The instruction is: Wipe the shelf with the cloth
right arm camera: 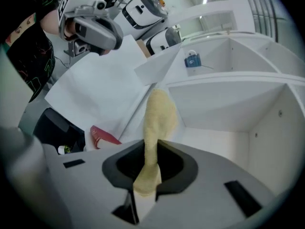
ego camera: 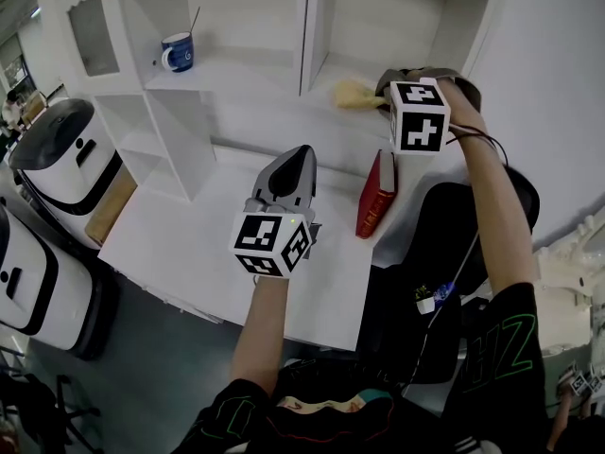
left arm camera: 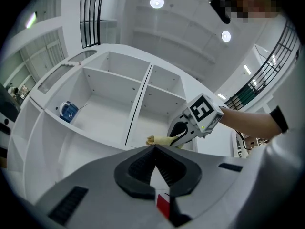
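A pale yellow cloth [ego camera: 357, 94] lies on the floor of the white shelf unit's right compartment [ego camera: 326, 81]. My right gripper [ego camera: 389, 91] is shut on the cloth [right arm camera: 153, 128], which hangs out past its jaws toward the shelf [right arm camera: 224, 104]. My left gripper [ego camera: 291, 170] hovers above the white table, apart from the shelf, shut and holding nothing. From the left gripper view the cloth [left arm camera: 162, 140] and the right gripper [left arm camera: 183, 130] show in the right compartment.
A blue mug [ego camera: 177, 52] stands in the left compartment. A red book [ego camera: 377, 195] leans near the table's right edge. White robot bodies [ego camera: 52, 159] stand on the floor at left. A black chair [ego camera: 454, 216] sits at right.
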`<action>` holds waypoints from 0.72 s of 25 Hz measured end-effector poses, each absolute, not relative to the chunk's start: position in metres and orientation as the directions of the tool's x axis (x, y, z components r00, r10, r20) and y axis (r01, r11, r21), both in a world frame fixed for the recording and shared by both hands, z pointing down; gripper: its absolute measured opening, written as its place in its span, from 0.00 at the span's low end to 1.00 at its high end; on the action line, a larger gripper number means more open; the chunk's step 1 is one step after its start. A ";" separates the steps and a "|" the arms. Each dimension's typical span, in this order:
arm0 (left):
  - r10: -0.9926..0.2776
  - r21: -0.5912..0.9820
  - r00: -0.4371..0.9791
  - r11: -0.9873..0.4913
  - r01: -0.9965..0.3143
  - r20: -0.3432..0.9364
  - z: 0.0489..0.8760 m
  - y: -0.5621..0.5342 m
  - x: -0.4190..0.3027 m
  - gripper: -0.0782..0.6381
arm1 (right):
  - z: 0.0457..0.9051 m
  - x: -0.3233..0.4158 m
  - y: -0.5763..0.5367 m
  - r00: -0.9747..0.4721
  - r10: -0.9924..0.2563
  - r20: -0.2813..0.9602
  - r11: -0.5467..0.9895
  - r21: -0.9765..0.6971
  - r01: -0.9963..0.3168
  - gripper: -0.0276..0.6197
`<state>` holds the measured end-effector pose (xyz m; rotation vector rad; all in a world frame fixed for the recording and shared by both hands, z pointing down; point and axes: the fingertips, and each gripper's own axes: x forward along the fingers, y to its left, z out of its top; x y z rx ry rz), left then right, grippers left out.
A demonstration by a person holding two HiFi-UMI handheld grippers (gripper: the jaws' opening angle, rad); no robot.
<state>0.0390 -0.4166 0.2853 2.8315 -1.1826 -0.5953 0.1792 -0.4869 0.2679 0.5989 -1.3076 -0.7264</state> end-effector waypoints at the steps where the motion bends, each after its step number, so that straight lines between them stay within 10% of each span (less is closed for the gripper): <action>1: -0.690 0.162 0.640 -0.712 -0.683 -0.337 0.286 -0.416 0.040 0.10 | 0.265 0.173 -0.481 0.060 -0.776 0.628 0.630 0.767 0.119 0.14; 18: -0.803 0.071 0.556 -0.580 -0.811 -0.217 0.330 -0.379 0.041 0.10 | 0.293 0.131 -0.373 -0.618 -0.774 0.140 0.562 0.603 -0.567 0.14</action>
